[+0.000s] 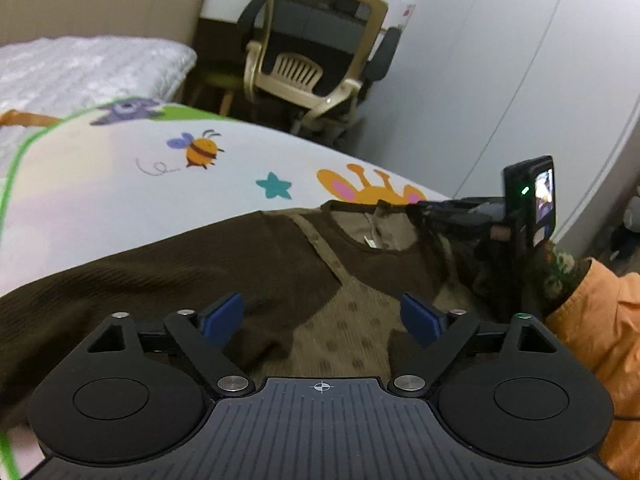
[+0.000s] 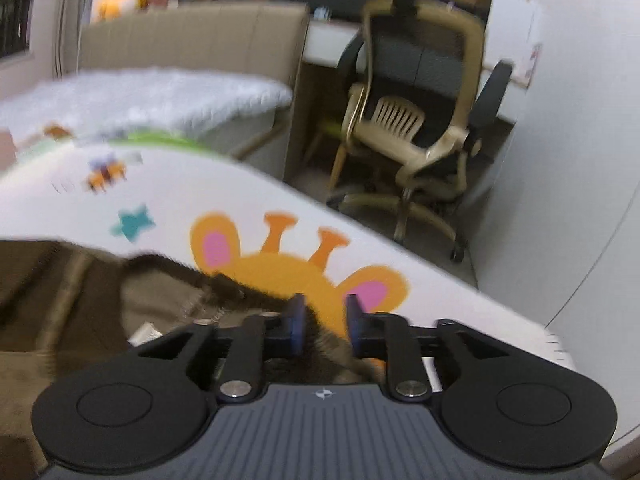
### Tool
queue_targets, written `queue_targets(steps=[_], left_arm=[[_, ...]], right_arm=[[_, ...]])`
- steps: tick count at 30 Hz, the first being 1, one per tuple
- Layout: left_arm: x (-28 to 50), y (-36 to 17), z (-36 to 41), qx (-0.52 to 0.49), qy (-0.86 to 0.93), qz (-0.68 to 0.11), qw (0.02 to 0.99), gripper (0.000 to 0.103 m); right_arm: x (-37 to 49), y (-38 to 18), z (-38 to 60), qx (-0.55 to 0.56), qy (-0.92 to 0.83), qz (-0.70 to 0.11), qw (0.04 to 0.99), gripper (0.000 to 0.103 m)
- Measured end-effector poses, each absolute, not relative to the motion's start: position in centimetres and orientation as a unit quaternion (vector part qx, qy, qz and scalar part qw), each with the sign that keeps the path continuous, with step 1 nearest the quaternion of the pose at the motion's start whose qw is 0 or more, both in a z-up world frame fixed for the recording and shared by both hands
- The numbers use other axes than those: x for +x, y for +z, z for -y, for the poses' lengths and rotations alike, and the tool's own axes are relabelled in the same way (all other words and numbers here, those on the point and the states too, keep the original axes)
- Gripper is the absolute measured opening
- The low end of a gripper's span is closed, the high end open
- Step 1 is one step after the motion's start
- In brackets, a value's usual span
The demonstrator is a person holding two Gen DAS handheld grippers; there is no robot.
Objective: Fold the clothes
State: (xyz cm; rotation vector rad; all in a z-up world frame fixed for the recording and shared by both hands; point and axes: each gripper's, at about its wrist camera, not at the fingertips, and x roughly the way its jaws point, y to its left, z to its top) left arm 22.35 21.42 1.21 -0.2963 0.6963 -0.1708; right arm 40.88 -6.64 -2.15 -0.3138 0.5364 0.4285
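Chair [image 1: 316,52] and desk stand behind the bed, next to a pale wall. We see a white quilt [image 1: 80,68] at the far end of the bed, in front of a tan headboard. Closer to us lies a play mat [image 1: 120,184] with a bee [image 1: 200,150], a teal star [image 1: 274,185] and an orange giraffe head [image 2: 288,272] drawn on it. Nothing lies on top of the sweater.

Our brown sweater [image 1: 180,264] lies spread on the mat. Our left gripper [image 1: 322,316] hangs over its middle. Its blue fingers [image 1: 224,316] stand wide apart, and they hold nothing. The cloth lies under them, and we cannot tell if they touch it.

Our right gripper [image 2: 323,320] is at the shoulder of the sweater, near the neck hole. Its blue fingers [image 2: 297,320] stand close but not shut. A fold of brown cloth sits in the gap between them. This view is blurry, so we cannot tell if the pads press on the cloth. In the left view we see this gripper from the side, with its small camera [image 1: 532,200] and an orange sleeve [image 1: 592,320] behind it.

The sweater is dark brown on the sleeve and chest. A lighter tan part with small dark dots runs down the front. The neck is round, and a little white tag [image 1: 370,242] shows inside it. The cloth has soft wrinkles.
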Motion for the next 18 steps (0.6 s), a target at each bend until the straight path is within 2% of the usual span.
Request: queue_targets(steps=[6,7,13,17,18], left_arm=[[16.5,1.5,-20.1,-0.093,-0.071,-0.344,0.932,0.094],[15.7,1.3,-19.7,-0.085,-0.074,-0.347,0.931,0.095],[11.3,0.2,-16.4,-0.04,-0.087,-0.349,0.932,0.097],[8.5,-0.1,-15.1,-0.033,-0.076,-0.342,0.936,0.098],[7.8,-0.1,-14.8,-0.035,-0.076,-0.34,0.937,0.098]], right_arm=[[28.1,0.8,11.1,-0.177,0.288,-0.24,0.91,0.068],[25.7,0.8,11.7,-0.177,0.299,-0.243,0.905,0.07],[12.8,-1.1,12.2,-0.191,0.376,-0.269,0.866,0.071],[8.1,-3.5,10.7,-0.238,0.408,-0.269,0.839,0.071],[7.6,-4.0,10.1,-0.238,0.41,-0.276,0.836,0.059]])
